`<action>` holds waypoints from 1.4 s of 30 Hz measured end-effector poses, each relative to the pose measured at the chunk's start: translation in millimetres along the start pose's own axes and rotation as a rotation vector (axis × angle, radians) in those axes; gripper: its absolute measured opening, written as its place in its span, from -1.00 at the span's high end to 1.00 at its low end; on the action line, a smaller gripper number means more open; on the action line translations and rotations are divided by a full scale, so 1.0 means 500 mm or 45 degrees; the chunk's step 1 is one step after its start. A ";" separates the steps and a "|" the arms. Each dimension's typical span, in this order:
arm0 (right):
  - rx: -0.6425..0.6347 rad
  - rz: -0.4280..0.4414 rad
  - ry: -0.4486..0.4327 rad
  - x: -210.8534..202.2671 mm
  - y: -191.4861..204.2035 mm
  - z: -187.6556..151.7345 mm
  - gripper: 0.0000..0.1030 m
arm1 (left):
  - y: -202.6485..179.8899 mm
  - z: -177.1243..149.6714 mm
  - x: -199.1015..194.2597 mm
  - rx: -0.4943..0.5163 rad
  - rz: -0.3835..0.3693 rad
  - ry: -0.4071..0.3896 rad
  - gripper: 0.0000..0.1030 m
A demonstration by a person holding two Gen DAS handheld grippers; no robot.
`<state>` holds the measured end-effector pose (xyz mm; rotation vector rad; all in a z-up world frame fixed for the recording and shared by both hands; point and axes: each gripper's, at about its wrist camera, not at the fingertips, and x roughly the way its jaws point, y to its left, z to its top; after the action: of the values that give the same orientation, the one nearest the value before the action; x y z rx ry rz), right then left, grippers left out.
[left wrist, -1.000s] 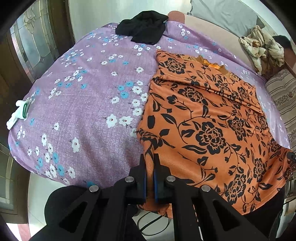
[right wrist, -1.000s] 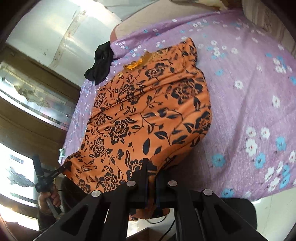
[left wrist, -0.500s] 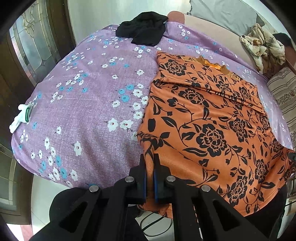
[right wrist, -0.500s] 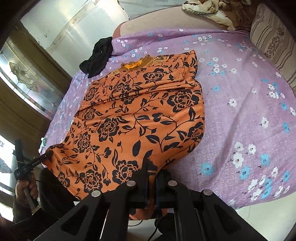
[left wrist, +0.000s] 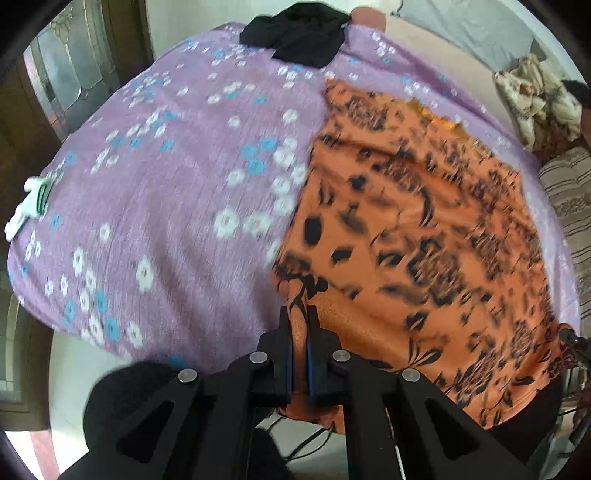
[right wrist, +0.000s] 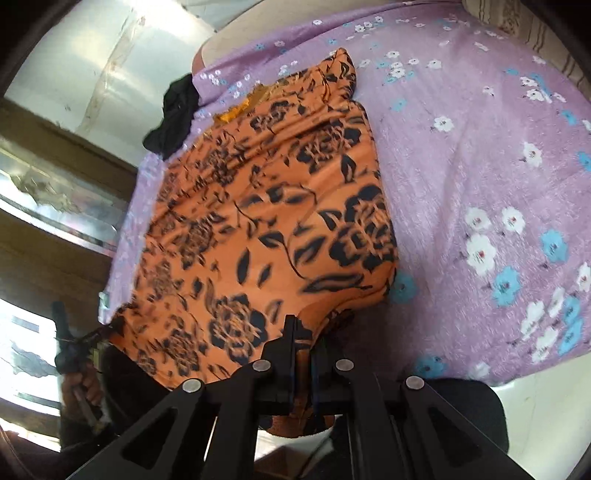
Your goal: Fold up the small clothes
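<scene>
An orange garment (left wrist: 413, 236) printed with black flowers lies spread flat on a bed covered by a purple sheet (left wrist: 166, 192) with white and blue blossoms. It takes up the right half of the sheet in the left wrist view, with its near hem hanging over the bed's front edge.

The left claw (left wrist: 300, 332) is closed tight on the near left corner of the garment; a pinch of orange cloth stands between its two black fingers. The right claw (right wrist: 303, 339) is likewise clamped on the garment's near right corner, with cloth bunched in its grip and drooping below it. In the right wrist view the other claw shows at the garment's far corner, gripped by the person's hand (right wrist: 79, 384).

A black cloth (left wrist: 295, 33) lies crumpled at the far edge of the bed, apart from the garment. A small white and green object (left wrist: 31, 201) rests near the sheet's left edge. Both views are blurred.
</scene>
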<state>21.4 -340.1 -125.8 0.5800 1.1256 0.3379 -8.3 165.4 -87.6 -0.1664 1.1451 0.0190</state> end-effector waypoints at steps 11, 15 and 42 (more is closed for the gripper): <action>0.152 0.254 -0.383 -0.006 0.031 0.440 0.84 | -0.062 0.429 0.055 0.010 -0.043 -0.256 0.80; 0.333 0.051 -0.289 0.155 -0.068 0.516 0.28 | -0.089 0.542 0.231 -0.029 0.107 -0.237 -0.40; 0.746 0.138 -0.447 0.215 -0.073 0.289 0.75 | -0.044 0.358 0.253 -0.346 -0.064 -0.086 0.76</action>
<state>195.6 -350.5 -183.4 1.1715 0.8451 -0.0150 208.2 160.2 -127.8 -0.4329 1.0674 0.1351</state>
